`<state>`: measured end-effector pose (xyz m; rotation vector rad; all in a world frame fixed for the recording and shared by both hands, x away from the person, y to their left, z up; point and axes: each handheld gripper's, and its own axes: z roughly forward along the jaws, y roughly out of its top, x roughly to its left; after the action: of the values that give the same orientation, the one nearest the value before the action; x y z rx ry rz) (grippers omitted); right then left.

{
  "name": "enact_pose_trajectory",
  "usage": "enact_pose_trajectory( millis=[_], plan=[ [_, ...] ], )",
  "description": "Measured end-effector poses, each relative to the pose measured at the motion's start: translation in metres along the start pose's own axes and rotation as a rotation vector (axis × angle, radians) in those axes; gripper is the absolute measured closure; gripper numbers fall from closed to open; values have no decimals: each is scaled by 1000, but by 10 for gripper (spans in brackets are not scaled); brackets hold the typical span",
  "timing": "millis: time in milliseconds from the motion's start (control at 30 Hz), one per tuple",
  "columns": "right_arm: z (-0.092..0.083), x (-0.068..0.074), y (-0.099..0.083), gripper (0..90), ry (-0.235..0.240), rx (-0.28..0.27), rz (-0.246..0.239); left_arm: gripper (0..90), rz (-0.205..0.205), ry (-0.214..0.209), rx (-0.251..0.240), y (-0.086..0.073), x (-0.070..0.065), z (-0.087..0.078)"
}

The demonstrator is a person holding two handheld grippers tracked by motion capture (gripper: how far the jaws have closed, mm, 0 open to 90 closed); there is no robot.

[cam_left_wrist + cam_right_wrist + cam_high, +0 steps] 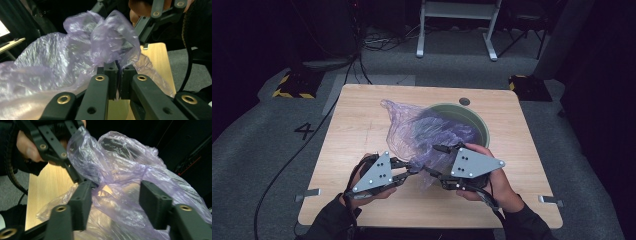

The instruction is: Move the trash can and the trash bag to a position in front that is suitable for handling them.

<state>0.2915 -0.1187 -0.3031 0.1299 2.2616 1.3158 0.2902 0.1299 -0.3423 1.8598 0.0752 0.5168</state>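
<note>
A thin purple plastic bag is draped over and into a round green bin on the wooden table. My left gripper is at the bag's near edge. In the left gripper view its jaws are shut on a gathered fold of the bag. Just to its right, my right gripper faces it. In the right gripper view its jaws stand apart, with loose bag film between them and no pad pressing on it. The left gripper pinches the film close by.
A round cable hole sits near the table's far edge. Metal clamps stick out at the near corners. Bare wood lies to the left of the bag and along the near edge. The floor beyond holds cables and a white frame.
</note>
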Motion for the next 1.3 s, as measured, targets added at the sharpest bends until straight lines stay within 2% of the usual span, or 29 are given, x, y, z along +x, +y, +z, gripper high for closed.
enact_pose_trajectory(
  millis=[33,67,100,133,167,200,233,267,333,367,433,533,567,600,667,700,733,767,933,1000,1033,1100,1200,1233,1267,1300],
  plan=[
    [0,0,0,472,0,0,0,868,0,0,0,0,0,0],
    [1,0,-3,536,18,-7,4,868,-5,-2,5,-1,0,0],
    [1,0,-3,536,18,-7,4,866,-5,-2,5,-1,0,0],
    [1,0,-5,648,44,-9,-1,861,-7,-5,6,-1,1,0],
    [1,0,-6,705,60,-13,-4,850,-9,-7,1,-2,0,1],
    [1,0,-6,705,60,-13,-4,828,-9,-7,1,-2,0,1],
    [0,1,-7,788,68,-16,-11,810,2,-26,-2,-2,-1,1],
    [0,0,-8,826,73,-20,-12,796,7,-20,6,-2,-3,2],
    [0,0,-10,857,76,-25,-5,770,13,-12,10,-2,-3,3],
    [-1,0,-11,877,75,-32,2,717,9,-3,10,-2,-3,3],
    [-5,-4,-16,895,55,-56,37,583,-8,3,5,-3,-2,3],
    [-15,-9,-21,897,33,-84,80,468,-25,15,11,-6,0,0],
    [-15,-9,-21,897,33,-84,80,468,-43,24,11,-7,1,-2],
    [-23,-12,-24,897,10,-94,102,431,-61,52,8,-10,4,-6],
    [-32,-14,-29,897,-10,-102,118,396,-72,66,0,-11,5,-8],
    [-36,-15,-31,898,-18,-105,131,374,-106,90,-19,-13,9,-14],
    [-40,-16,-33,898,-25,-109,141,348,-106,90,-19,-13,9,-14],
    [-40,-16,-33,898,-25,-109,141,348,-119,110,-21,-14,12,-16],
    [-57,-18,-44,897,-59,-134,176,214,-196,180,-44,-18,23,-24],
    [-65,-17,-49,898,-72,-140,189,181,-250,227,-44,-21,33,-24],
    [-65,-17,-49,898,-72,-140,189,165,-250,227,-44,-21,33,-24],
    [-70,-15,-53,898,-75,-147,195,163,-287,235,-64,-24,40,-25],
    [-75,-13,-56,898,-72,-152,199,158,-319,270,-51,-29,54,-23],
    [-76,-13,-58,897,-74,-155,203,158,-319,270,-51,-29,54,-23],
    [-78,-12,-59,897,-77,-156,205,157,-345,259,-49,-33,60,-22],
    [-78,-12,-59,897,-77,-156,205,159,-345,259,-49,-33,60,-22]
  ],
)
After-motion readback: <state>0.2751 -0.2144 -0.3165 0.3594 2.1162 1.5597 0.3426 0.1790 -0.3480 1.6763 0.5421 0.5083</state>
